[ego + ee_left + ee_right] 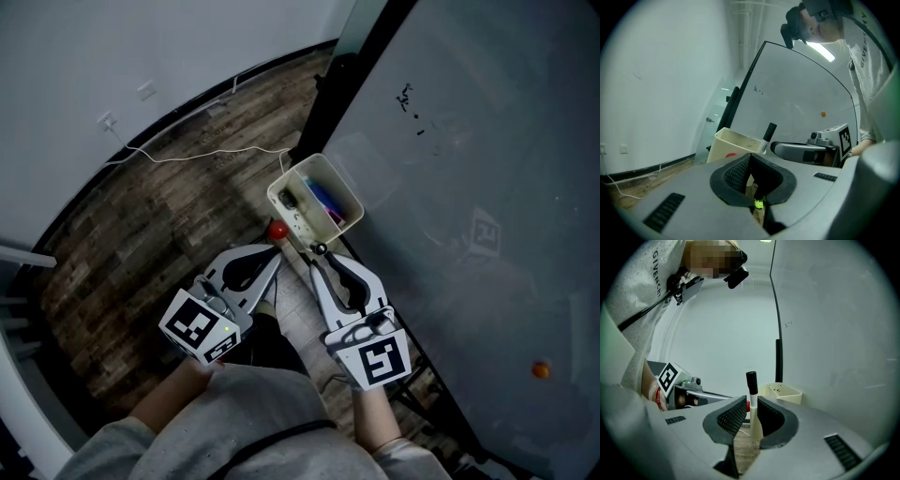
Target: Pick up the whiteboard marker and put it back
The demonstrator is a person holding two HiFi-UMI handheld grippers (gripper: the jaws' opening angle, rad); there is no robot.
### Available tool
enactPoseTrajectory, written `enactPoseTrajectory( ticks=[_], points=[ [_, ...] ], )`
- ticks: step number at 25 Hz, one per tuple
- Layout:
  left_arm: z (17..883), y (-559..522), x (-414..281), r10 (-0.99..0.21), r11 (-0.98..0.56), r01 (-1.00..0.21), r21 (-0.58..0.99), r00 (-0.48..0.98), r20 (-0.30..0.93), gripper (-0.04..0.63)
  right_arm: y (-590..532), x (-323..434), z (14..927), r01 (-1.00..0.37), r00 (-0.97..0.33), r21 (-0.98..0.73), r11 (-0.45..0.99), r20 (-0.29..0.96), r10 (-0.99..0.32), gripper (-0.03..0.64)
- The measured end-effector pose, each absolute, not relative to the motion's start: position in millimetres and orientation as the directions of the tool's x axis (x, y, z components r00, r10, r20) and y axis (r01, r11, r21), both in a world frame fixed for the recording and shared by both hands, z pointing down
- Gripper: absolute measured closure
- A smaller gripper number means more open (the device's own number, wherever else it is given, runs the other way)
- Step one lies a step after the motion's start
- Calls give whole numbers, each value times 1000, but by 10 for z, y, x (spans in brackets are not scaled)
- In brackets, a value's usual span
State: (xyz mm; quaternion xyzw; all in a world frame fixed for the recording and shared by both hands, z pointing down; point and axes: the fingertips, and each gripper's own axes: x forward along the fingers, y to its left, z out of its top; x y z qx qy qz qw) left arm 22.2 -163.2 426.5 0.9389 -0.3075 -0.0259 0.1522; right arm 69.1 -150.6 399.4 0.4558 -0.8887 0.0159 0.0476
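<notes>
**Now pinching the marker, just short of the bin**

Head view. Holds both tools low at centre, tips toward 12 o'clock. Pinches the whiteboard marker (pixel 319 249) in the right hand-held gripper (pixel 318 255), black cap showing at the tips. Carries the left hand-held gripper (pixel 275 251) just beside it, at its 9 o'clock, jaws pressed together on nothing. Shows a cream bin (pixel 349 187) near, at 12 o'clock from the tips, set against the edge of the whiteboard (pixel 469 141) filling the 3 o'clock side, with blue and pink pens inside. Also a small red round thing (pixel 278 230) just at the bin's 7 o'clock, an orange dot (pixel 540 369) on the board toward 4 o'clock, and a wood floor (pixel 169 234) at 9 o'clock with a white cable (pixel 206 153) across it.

Left gripper view. Looks along closed, empty jaws (pixel 751 157). Catches the marker (pixel 768 136) at 1 o'clock, tilted, cap up, in front of the bin (pixel 733 140); cannot tell whether touching the rim. Shows the other tool (pixel 777 147) reaching in from 3 o'clock.

Right gripper view. Looks along jaws (pixel 751 405) clamped on the white barrel of the marker (pixel 752 385), standing upright, black cap at 12 o'clock above the pads. Places the bin (pixel 785 391) just at 2 o'clock of the cap, against the board (pixel 834 333).
</notes>
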Motion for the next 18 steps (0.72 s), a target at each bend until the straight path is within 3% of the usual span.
enactPoseTrajectory(
  ticks=[9,18],
  points=[
    [4209,-1567,264,-564,-782,-546,302,825,31,580,-1393,647,3996,-814,-576,8,581,121,-809,541],
    [4149,-1462,263,-547,-797,-527,294,837,17,580,-1249,548,4057,-806,-587,-29,592,170,-791,584]
  ],
)
